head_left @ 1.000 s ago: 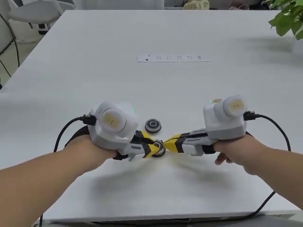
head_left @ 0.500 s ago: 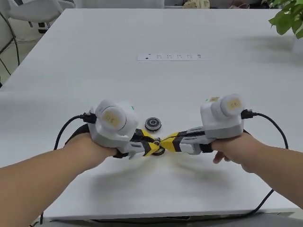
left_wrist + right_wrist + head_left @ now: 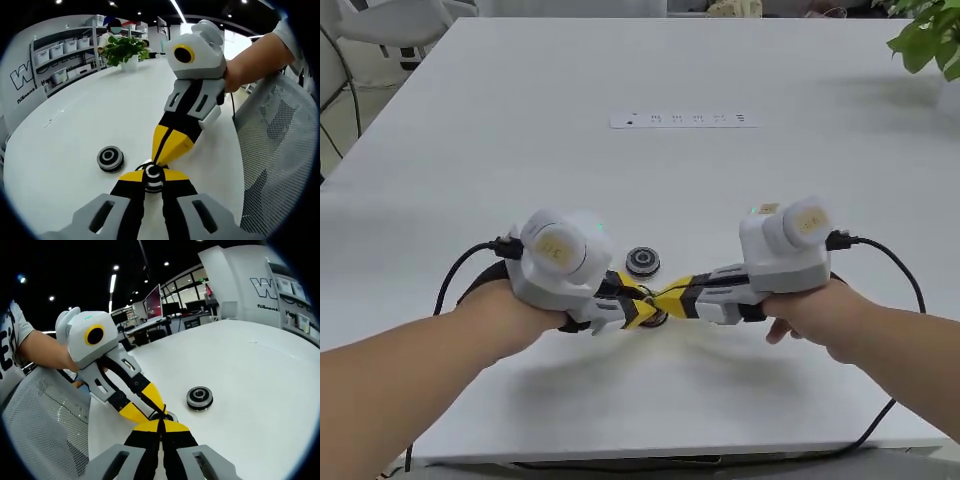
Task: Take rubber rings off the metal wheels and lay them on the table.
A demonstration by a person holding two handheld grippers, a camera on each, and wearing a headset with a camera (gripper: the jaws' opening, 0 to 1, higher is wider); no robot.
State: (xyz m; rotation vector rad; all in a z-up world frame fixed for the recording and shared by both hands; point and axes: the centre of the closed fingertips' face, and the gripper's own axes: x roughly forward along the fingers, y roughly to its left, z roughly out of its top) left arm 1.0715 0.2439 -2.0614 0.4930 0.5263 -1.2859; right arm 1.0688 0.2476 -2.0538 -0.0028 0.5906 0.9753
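Evidently the left tool (image 3: 153, 173) clamped the wheel (image 3: 152, 179) steady so the right tool (image 3: 156, 160), jaws pressed together at its rim, could peel the rubber ring (image 3: 153, 187).

We read a big dark "W" on the white back wall (image 3: 20, 77) in the left gripper view. The small line under it started "Di", rest illegible. In the right gripper view we read "W" plus a cut-off next letter on the white wall panel (image 3: 267, 286), small print beneath unreadable. Tiny marks on the flat white strip (image 3: 685, 122) were too small. Dark print on the white sleeve (image 3: 7, 347) was cropped.
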